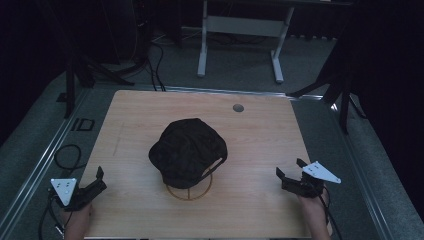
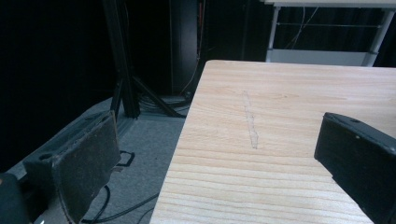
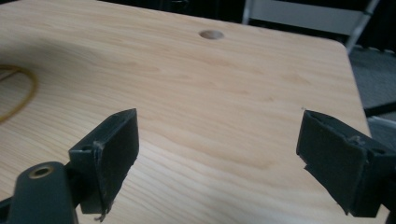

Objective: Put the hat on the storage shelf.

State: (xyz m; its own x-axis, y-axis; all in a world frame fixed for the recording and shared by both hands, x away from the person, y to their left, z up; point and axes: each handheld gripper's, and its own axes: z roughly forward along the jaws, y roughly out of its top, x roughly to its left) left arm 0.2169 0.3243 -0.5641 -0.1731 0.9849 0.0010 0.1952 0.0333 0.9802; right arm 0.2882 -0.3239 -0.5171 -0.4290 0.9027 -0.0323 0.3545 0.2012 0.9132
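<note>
Low, left gripper [image 1: 100, 179], right gripper [image 1: 290, 170], jaws apart

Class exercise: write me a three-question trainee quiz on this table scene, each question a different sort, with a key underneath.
1. True or false: the black cap sits on a gold wire stand.
2. Which gripper is nearer the round hole in the table? A) left gripper B) right gripper
3. Fill in: both grippers' fingers are ____ and hold nothing.

Key: 1 true; 2 B; 3 open.
</note>
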